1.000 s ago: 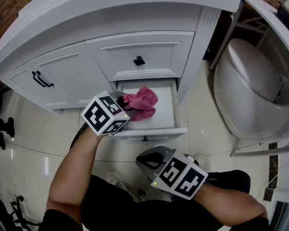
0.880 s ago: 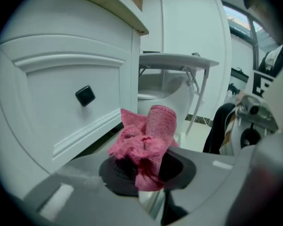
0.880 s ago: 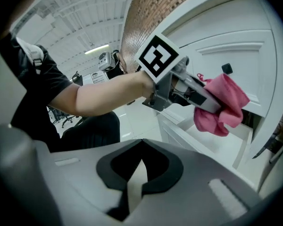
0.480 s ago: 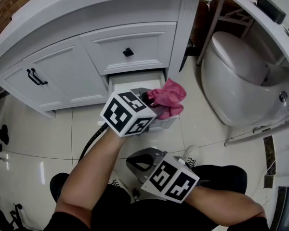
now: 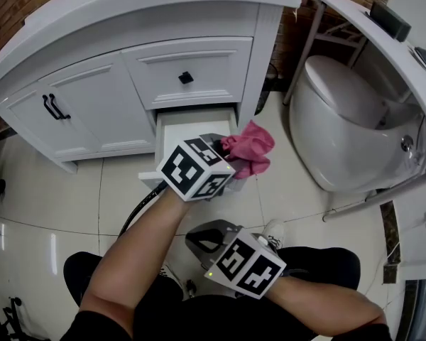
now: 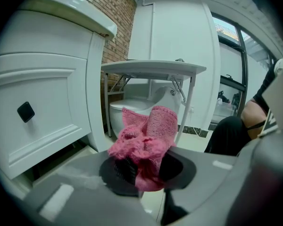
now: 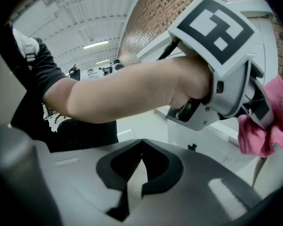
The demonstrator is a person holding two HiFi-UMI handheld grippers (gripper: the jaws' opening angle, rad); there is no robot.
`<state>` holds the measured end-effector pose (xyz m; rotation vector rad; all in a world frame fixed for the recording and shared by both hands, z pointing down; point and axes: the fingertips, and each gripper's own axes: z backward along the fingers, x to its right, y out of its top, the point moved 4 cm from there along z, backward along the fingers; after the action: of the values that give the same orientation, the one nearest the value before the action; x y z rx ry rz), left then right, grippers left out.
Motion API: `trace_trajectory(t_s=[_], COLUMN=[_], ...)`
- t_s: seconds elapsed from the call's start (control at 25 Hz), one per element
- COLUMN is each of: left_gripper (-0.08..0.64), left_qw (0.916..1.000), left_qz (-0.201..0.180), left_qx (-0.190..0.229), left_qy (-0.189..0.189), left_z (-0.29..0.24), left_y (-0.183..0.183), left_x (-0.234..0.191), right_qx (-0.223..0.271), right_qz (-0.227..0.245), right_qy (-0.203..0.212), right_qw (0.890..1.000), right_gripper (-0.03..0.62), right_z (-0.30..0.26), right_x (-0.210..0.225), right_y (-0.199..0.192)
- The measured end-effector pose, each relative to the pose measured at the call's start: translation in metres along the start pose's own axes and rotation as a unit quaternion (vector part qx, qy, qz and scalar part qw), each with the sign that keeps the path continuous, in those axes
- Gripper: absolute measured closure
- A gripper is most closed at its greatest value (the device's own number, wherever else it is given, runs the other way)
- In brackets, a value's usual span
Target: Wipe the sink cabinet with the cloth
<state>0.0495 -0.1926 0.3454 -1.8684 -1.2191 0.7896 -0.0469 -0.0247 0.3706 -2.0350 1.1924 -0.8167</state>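
Cloth (image 5: 250, 150) is out of the open drawer (image 5: 195, 123), where it lay a second ago. In the head view, your left gripper (image 5: 226, 150) carries it just right of the drawer. The left gripper view shows the jaws clamped on the pink bundle. The right gripper view shows your right gripper (image 7: 141, 147) closed on nothing. The pickup looks done, and wiping the cabinet (image 5: 92, 105) comes next.

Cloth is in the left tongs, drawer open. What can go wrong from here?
1. The left tongs pinch the pink knitted cloth by one bunched part; the rest sticks out loose, so it may slip free when dragged across the white sink cabinet.
2. The white bottom drawer stands open close to those tongs; the loose cloth may snag on it while wiping. Pushing it shut first with the empty, shut right tongs seems safer.
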Motion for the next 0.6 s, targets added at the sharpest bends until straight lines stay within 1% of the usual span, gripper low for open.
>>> trace_trajectory(t_s=[0.12, 0.24, 0.6], left_gripper=[0.474, 0.474, 0.474], left_qw=[1.0, 0.9998, 0.9979], left_qz=[-0.003, 0.003, 0.021], left_qx=[-0.007, -0.013, -0.014], left_qy=[0.006, 0.015, 0.059], left_z=[0.002, 0.009, 0.047], left_y=[-0.003, -0.01, -0.032], left_x=[0.0, -0.004, -0.019], right_qx=[-0.009, -0.013, -0.009], right_qz=[-0.003, -0.005, 0.004], right_qy=[0.0, -0.003, -0.002], right_qw=[1.0, 1.0, 1.0], right_gripper=[0.586, 0.586, 0.586], right_z=[0.001, 0.003, 0.006], right_x=[-0.001, 0.001, -0.005], right_y=[-0.011, -0.016, -0.013])
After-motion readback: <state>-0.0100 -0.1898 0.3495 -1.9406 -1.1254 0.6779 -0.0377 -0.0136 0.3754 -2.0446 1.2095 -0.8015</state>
